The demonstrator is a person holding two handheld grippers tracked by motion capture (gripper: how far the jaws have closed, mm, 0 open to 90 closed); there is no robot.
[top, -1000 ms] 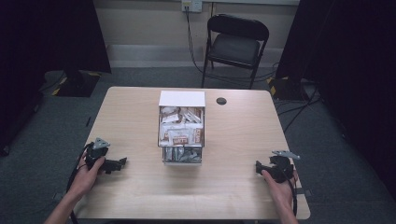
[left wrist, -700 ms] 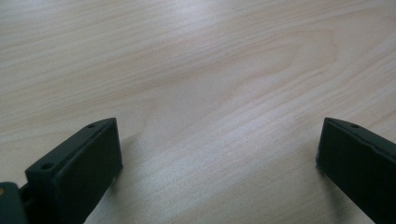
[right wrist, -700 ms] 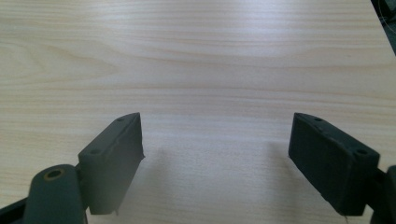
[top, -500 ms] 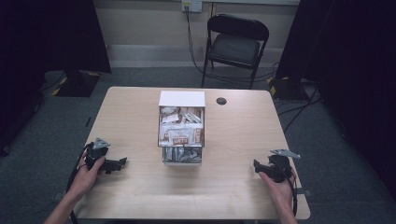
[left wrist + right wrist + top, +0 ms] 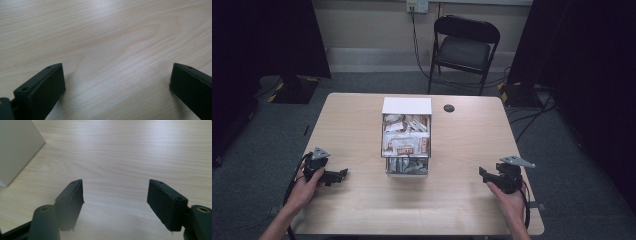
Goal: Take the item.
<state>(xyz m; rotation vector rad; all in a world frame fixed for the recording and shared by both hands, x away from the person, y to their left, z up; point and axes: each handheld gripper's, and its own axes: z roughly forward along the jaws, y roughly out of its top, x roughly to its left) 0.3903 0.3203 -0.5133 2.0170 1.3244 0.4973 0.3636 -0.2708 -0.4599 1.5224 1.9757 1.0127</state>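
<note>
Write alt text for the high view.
A box of packets sits mid-table, its white lid open at the back. A person's hands hold the left tool and right tool near the front corners, both empty and aimed inward.

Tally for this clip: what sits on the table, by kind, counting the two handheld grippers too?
Grippers: 2, left gripper and right gripper
Wire basket of packets: 1
White box: 1
Small dark round disc: 1
Total: 5
</note>
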